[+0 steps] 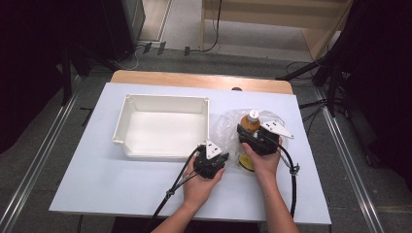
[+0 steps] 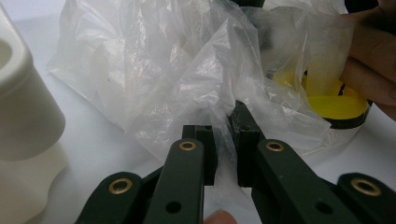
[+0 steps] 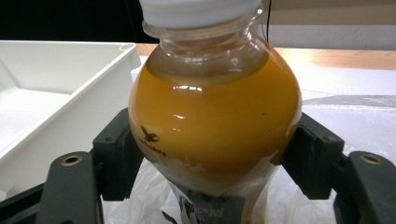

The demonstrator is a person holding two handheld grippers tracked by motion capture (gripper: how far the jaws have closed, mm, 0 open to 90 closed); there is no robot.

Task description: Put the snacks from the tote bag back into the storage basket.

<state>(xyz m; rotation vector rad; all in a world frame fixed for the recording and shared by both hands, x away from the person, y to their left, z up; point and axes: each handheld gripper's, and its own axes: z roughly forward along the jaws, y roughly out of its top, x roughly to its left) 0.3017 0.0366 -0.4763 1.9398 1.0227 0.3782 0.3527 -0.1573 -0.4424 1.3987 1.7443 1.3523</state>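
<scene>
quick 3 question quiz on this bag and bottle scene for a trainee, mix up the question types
1. True or false: the left hand-held gripper is shut on the plastic bag.
2. What is between the jaws of the right hand-held gripper? A) a yellow lid B) a bottle of orange drink C) the white bin
3. Fill in: the white bin lies to the ____ of the bottle in the high view.

Key
1. True: its jaws pinch a fold of the clear film.
2. B: the pads sit against the bottle's round body, which has a white cap; the yellow lid lies beside the bag.
3. left
</scene>
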